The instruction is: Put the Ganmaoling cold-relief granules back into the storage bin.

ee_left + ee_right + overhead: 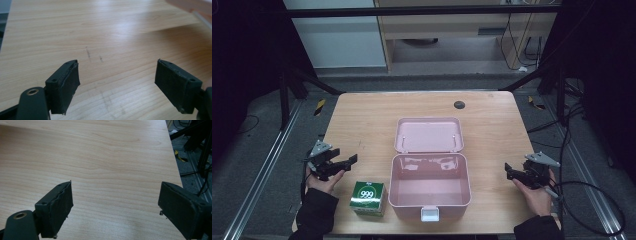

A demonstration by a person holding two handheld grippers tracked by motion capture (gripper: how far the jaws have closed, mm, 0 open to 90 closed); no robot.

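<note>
A light wooden table (362, 120) stood before the person, with a pink box (430, 187) at its centre near the front edge. The box was open and showed a bare interior; its lid (428, 135) lay folded back flat on the far side, touching the rear rim of the box. A white latch (429, 214) hung at the middle of the front wall. Just beside the box, on its left, stood a small green carton (368, 198) marked "999" on its top face, apart from the box by a narrow gap. A dark round spot (459, 104) marked the table near its far edge.

The left gripper (351, 161) was held in the left hand (324, 179) over the left part of the table, beyond the carton and to its left, jaws pointing towards the box. In the left gripper view its jaws stood spread wide with only bare wood between them, and a blurred pink edge of the box (197, 7) appeared at upper right.

The right gripper (508, 171) was held in the right hand (536, 195) near the right edge of the table, well apart from the box, jaws pointing towards it. In the right gripper view its jaws were likewise spread wide over bare wood, holding nothing, with the edge of the table and dark cables (200, 135) on the floor beyond.
</note>
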